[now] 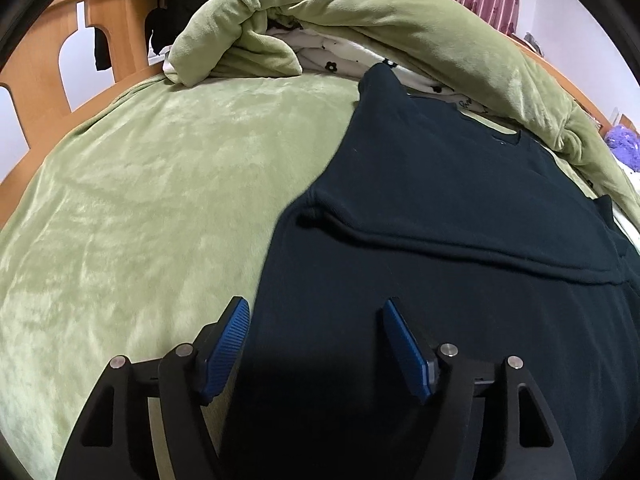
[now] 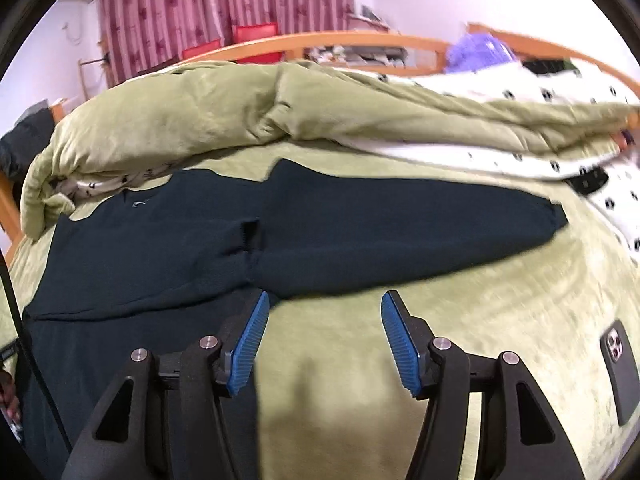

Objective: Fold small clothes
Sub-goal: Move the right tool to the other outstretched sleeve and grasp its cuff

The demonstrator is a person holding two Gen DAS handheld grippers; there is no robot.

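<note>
Bed cover (image 1: 132,184): one, pale green and plush, spread flat; it is the landmark for every place below.
Quilt (image 1: 360,4): one, green outside with a white flower-print lining, bunched in a long roll along the far side of the bed cover.
Dark garment (image 1: 460,208): one, dark navy, long-sleeved, lying flat on the bed cover just this side of the quilt roll. In the right wrist view one sleeve (image 2: 400,216) stretches out to the right across the cover, and a folded edge crosses the body.
Bed frame (image 1: 44,60): one, orange wood, with cut-out openings, beyond the cover's left edge.
Curtains (image 2: 224,4): one pink striped set, behind the bed.
Phone (image 2: 620,372): one, in a dark case, camera side up, on the bed cover near its right edge, well apart from the garment.
Left gripper (image 1: 316,344): jaws wide apart, nothing between the blue pads; it hangs over the near left edge of the garment, one finger above the green cover, the other above the dark cloth. Whether it touches cannot be told.
Right gripper (image 2: 322,340): jaws apart and empty, mostly over bare green cover; its left finger is at the garment's near edge.
Hard to make out: the right wrist view is motion-blurred at the right; purple thing (image 2: 476,50) beyond the bed unclear; both grippers cut off at the bottom edge.
</note>
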